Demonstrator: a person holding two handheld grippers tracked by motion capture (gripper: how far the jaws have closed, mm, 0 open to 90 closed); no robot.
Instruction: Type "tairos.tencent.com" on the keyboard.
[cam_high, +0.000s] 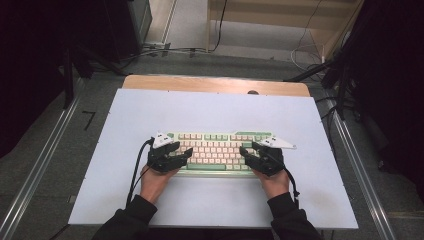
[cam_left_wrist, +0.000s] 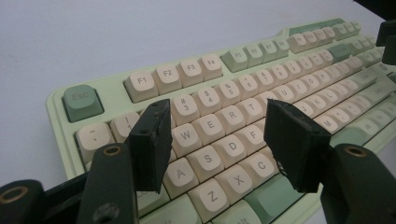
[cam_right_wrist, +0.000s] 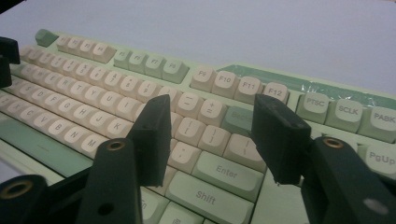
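Left gripper (cam_left_wrist: 217, 140): jaws stand apart, nothing clamped between them; they hover over the keyboard's (cam_left_wrist: 243, 88) letter block, W/E/R and S/D showing in the gap. Contact with the keycaps cannot be told.

Right gripper (cam_right_wrist: 212, 140): jaws also apart, nothing between the pads; poised above the Enter key (cam_right_wrist: 227, 171) and the punctuation keys at its 10 o'clock.

High view: keyboard (cam_high: 215, 149) lies at centre of the white board (cam_high: 210, 107). Left gripper (cam_high: 176, 152) at its 9 o'clock end, right gripper (cam_high: 248, 152) at its 3 o'clock end; jaw gaps are too small here to judge.

Gripper views give key legends, unreadable from above. The high view gives both hands and dark sleeves. Left gripper view: the other gripper is cut off at 2 o'clock.
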